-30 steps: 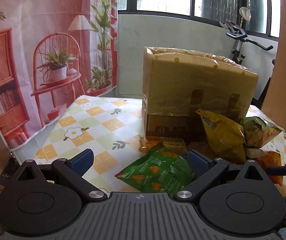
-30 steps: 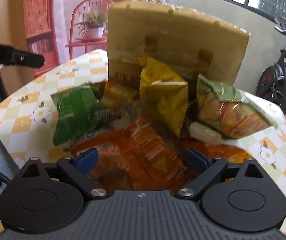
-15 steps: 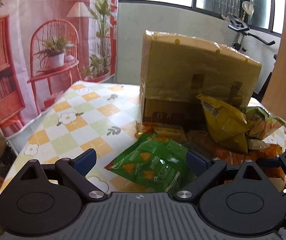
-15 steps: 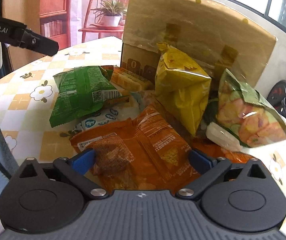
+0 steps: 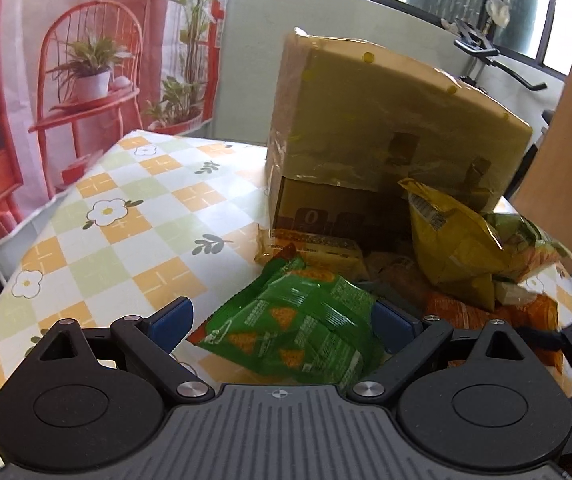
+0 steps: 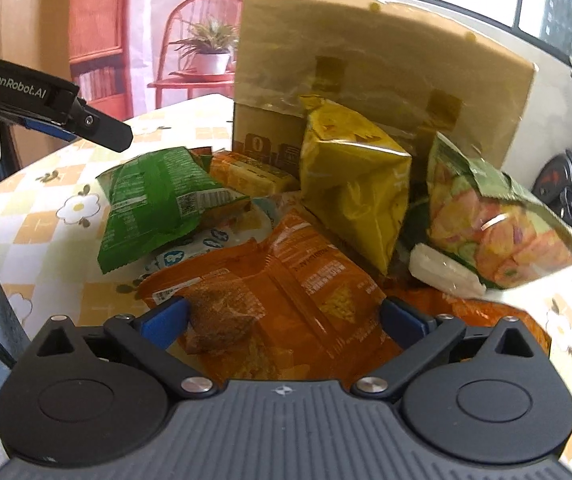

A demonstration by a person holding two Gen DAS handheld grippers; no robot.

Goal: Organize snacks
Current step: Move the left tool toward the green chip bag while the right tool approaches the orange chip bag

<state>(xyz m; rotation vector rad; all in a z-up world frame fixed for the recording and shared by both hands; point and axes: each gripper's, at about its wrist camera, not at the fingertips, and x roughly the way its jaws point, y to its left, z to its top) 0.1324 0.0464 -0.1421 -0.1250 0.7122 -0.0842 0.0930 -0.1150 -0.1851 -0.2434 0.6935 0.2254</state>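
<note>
A pile of snack bags lies on the checked tablecloth [image 5: 134, 216] in front of a cardboard box [image 5: 386, 128]. My left gripper [image 5: 282, 322] is open, its fingers either side of a green snack bag [image 5: 298, 332]. My right gripper [image 6: 282, 318] is open over an orange snack bag [image 6: 302, 292], with a small brown packet [image 6: 222, 316] by its left finger. A yellow bag [image 6: 350, 184] and a green-and-orange bag [image 6: 498, 224] lean on the box [image 6: 386, 64]. The green bag [image 6: 154, 200] lies at the pile's left in the right wrist view.
A flat yellow-orange packet [image 5: 318, 248] lies at the box's foot. A white wrapped bar [image 6: 446, 272] sits under the green-and-orange bag. The left gripper's finger [image 6: 86, 124] shows at the left of the right wrist view. An exercise bike [image 5: 486, 52] stands behind the table.
Both grippers have moved in toward the pile. The green bag now sits between the left fingers, and the orange bag fills the space between the right fingers. Both stay open.
</note>
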